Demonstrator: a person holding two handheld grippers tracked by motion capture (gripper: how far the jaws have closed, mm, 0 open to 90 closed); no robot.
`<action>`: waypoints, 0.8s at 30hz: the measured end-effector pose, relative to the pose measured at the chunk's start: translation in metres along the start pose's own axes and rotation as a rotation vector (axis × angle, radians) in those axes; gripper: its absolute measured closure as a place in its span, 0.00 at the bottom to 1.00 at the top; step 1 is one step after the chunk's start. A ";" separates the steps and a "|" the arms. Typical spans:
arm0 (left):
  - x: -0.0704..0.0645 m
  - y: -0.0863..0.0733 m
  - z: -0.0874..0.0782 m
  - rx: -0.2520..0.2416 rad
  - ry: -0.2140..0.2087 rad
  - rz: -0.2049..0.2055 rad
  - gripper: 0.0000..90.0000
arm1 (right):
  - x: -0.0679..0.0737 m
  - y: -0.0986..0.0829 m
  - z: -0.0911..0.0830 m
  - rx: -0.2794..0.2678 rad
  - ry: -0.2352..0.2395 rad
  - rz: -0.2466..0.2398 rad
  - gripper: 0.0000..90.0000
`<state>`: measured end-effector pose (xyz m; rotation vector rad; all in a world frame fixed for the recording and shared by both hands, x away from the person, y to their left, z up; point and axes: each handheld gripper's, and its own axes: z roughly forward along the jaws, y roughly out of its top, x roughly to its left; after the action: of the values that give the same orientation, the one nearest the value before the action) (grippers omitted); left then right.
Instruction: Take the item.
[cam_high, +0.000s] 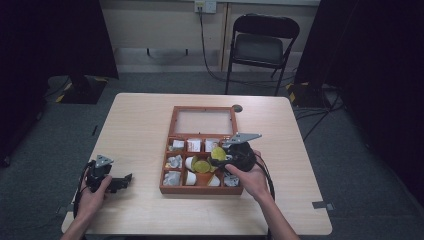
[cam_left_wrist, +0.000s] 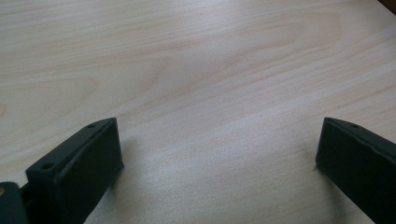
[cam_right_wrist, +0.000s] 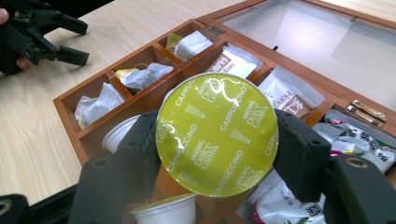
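— Cappuccino capsule (cam_right_wrist: 217, 133) first, right up against the lens: green foil lid with Dolce Gusto print, pinched by its rim between the right gripper's (cam_right_wrist: 217, 140) two black jaws.

— Where is it relative to the box?

— Above the middle compartments of the wooden box (cam_high: 166, 187), over other white capsules (cam_right_wrist: 120, 134). From the high view the right gripper (cam_high: 218, 161) hangs over the box's right half, glass lid (cam_high: 204, 121) laid open behind.

— What could go wrong?

— The grip looks to be on a thin round rim, I'd judge. A small twist and it could pivot or pop out, dropping among the tea sachets (cam_right_wrist: 140, 74) or bouncing onto the table (cam_high: 135, 125).

— And the other one?

— Left gripper (cam_high: 124, 181) rests on the table well apart from the box, jaws spread, holding nothing.
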<state>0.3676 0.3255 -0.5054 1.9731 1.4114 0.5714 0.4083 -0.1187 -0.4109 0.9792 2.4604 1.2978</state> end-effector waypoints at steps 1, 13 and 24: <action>0.000 0.000 0.000 0.000 0.000 0.000 0.00 | -0.001 0.000 -0.001 -0.001 -0.002 0.000 0.42; 0.000 0.000 0.000 -0.001 0.001 0.002 0.00 | -0.006 -0.001 -0.008 -0.016 -0.021 0.012 0.42; 0.000 0.000 0.000 -0.001 0.001 0.002 0.00 | -0.015 -0.002 -0.020 -0.037 -0.045 0.027 0.42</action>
<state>0.3676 0.3256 -0.5054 1.9740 1.4099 0.5738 0.4102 -0.1421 -0.4027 1.0250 2.3892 1.3101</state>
